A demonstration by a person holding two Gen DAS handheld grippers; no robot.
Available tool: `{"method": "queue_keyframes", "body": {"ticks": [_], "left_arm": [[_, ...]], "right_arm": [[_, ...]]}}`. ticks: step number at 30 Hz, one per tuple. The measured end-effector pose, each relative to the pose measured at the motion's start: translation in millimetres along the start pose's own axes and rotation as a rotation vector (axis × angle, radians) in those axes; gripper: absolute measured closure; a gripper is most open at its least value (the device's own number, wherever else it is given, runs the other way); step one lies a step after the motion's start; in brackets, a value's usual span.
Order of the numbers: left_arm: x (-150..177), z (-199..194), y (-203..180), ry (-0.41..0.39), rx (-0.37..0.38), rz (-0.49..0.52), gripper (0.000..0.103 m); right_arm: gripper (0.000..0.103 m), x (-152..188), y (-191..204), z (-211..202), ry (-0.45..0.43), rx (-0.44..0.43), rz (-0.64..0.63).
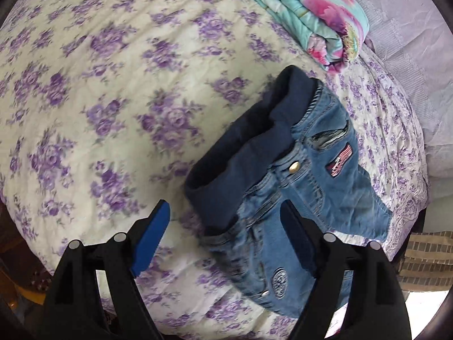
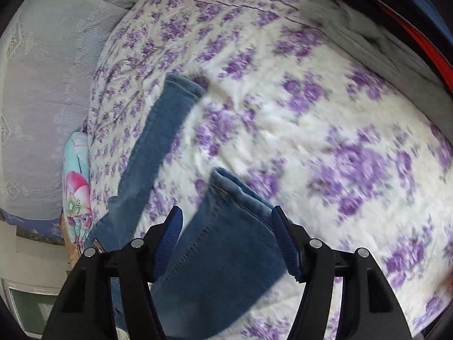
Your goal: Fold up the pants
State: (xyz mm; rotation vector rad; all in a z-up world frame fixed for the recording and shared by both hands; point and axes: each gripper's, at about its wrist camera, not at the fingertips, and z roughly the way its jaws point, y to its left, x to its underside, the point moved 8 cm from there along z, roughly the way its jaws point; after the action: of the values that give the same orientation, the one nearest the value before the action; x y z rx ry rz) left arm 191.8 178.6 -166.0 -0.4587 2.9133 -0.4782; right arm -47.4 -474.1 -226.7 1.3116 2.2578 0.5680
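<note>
Denim pants lie spread on the bed near its right edge, dark waistband up; the left gripper hangs released above; soft, limp cloth, best pinched at the waistband; right view: right gripper spread, empty, over a leg hem.

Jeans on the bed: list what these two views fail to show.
- Left wrist: the legs of the jeans run under the left gripper and off the bottom edge.
- Right wrist: the waistband is out of frame; the right gripper covers part of the near leg.
- Right wrist: the bedspread print is motion-blurred.
- Neither view shows both ends.
</note>
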Motion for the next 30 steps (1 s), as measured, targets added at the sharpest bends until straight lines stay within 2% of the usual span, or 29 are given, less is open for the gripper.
{"method": "queue_keyframes", "body": {"ticks": [3, 6, 9, 11, 13, 14, 16, 17, 20, 22, 23, 24, 26, 30], "left_arm": [[15, 6, 8, 0.023, 0.035, 0.007, 0.025], [23, 20, 1, 0.042, 0.048, 0.033, 0.025], [24, 40, -7, 0.049, 0.003, 0.084, 0.025], [25, 54, -11, 0.062, 0.011, 0.098, 0.027], [30, 67, -11, 0.085, 0.008, 0.094, 0.038], [33, 70, -9, 0.082, 0.003, 0.1, 0.041], [36, 66, -9, 0.054, 0.013, 0.125, 0.054], [37, 64, -8, 0.055, 0.029, 0.129, 0.068], [37, 53, -3, 0.067, 0.115, 0.078, 0.08], [37, 45, -3, 0.065, 0.157, 0.05, 0.084], [37, 40, -3, 0.058, 0.166, 0.046, 0.085], [38, 34, -4, 0.052, 0.174, 0.049, 0.085], [41, 23, -4, 0.04, 0.178, 0.068, 0.085], [52, 15, 21, 0.035, 0.181, 0.046, 0.085]], "right_arm": [[0.038, 24, -31, -10, 0.01, 0.044, 0.05], [0.037, 45, -48, -10, 0.033, 0.051, 0.096], [0.037, 61, -51, -5, 0.045, 0.035, 0.112], [0.037, 68, -47, -2, 0.041, 0.018, 0.103], [0.036, 72, -41, 2, 0.042, 0.007, 0.091], [0.035, 72, -38, 4, 0.037, 0.001, 0.085], [0.035, 73, -34, 8, 0.025, -0.012, 0.075], [0.035, 72, -32, 9, 0.016, -0.022, 0.075], [0.036, 69, -24, 15, -0.011, -0.054, 0.07], [0.061, 69, -17, 19, -0.016, -0.095, 0.047], [0.087, 68, -16, 20, -0.009, -0.106, 0.047], [0.092, 68, -16, 17, -0.018, -0.123, 0.061], [0.095, 69, -12, 3, -0.036, -0.165, 0.062], [0.096, 85, -17, -27, -0.028, -0.143, 0.02]]}}
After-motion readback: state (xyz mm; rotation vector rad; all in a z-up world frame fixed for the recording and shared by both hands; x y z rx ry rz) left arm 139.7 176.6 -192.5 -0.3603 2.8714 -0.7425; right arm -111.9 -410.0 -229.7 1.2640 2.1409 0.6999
